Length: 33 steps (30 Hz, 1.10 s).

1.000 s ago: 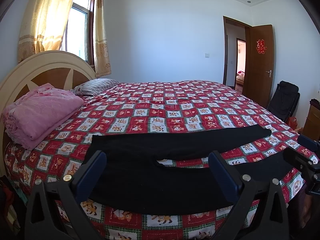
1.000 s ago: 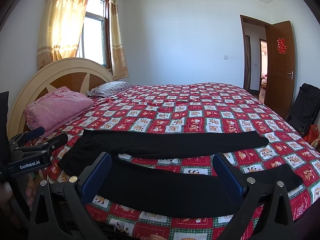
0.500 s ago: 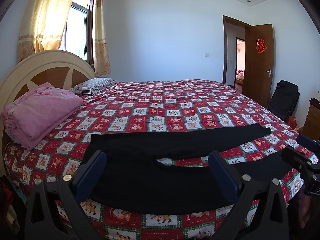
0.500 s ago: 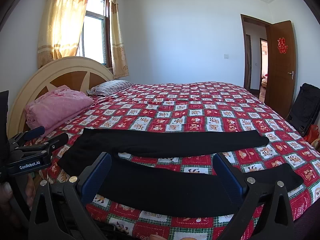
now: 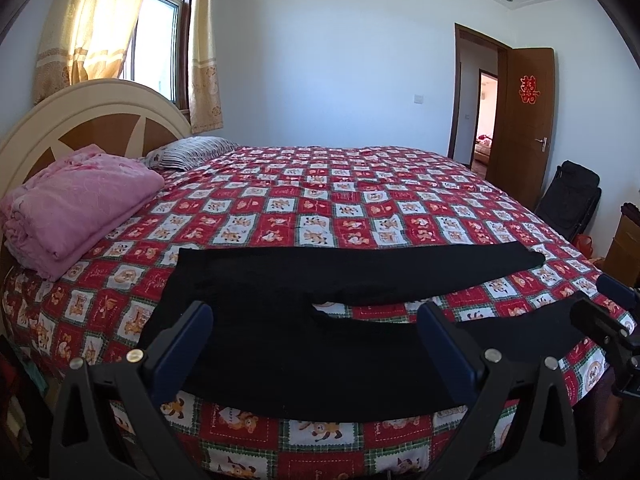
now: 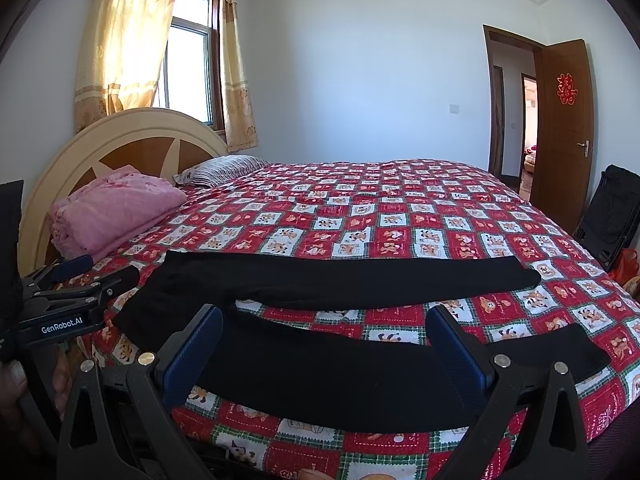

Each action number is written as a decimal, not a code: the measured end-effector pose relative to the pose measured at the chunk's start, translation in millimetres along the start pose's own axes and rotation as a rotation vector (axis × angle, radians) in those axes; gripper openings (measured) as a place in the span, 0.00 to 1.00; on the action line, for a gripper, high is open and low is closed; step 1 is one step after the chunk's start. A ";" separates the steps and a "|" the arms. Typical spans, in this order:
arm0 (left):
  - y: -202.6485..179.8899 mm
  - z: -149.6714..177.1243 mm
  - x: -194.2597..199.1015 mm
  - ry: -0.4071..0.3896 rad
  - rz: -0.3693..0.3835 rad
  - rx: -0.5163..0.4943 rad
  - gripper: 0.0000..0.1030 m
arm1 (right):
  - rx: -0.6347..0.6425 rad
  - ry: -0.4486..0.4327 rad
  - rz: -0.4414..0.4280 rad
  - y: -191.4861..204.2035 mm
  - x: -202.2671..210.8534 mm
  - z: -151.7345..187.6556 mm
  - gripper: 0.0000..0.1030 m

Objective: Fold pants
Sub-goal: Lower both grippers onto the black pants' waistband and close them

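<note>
Left wrist view, from the left edge across: a folded pink blanket (image 5: 76, 204) sits against the round headboard (image 5: 92, 120), with a striped pillow (image 5: 192, 152) just beyond it. The left gripper (image 5: 316, 336) hangs over the near edge of the bed with its blue-padded fingers (image 5: 184, 348) spread wide, holding nothing. Below and between them lie the black pants (image 5: 304, 320), flat on the red checked bedspread (image 5: 320, 208), waist to the left, the two legs parted and running off to the right. At the far right stand an open wooden door (image 5: 528, 120) and a black folding chair (image 5: 568, 196).

Right wrist view: the right gripper (image 6: 324, 340) is likewise spread wide and empty above the near pant leg.
</note>
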<state>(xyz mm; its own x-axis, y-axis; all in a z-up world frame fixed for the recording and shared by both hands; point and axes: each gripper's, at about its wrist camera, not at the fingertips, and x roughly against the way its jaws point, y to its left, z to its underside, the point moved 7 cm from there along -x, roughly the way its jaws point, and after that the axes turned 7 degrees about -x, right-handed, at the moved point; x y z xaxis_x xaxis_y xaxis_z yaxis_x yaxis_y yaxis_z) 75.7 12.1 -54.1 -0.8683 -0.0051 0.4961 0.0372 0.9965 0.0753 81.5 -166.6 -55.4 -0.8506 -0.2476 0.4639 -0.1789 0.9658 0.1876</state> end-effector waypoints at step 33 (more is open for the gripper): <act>208.8 7.9 -197.9 0.169 -0.121 0.111 0.84 | 0.021 0.249 0.060 -43.7 -108.2 78.8 0.78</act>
<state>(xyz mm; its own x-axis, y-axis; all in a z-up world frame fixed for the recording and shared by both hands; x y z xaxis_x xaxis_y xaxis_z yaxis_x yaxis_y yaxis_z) 251.4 221.8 -143.4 -0.7675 -0.1294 0.6279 -0.1243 0.9909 0.0522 142.3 -176.0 -182.0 -0.7125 -0.1986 0.6730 -0.1444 0.9801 0.1364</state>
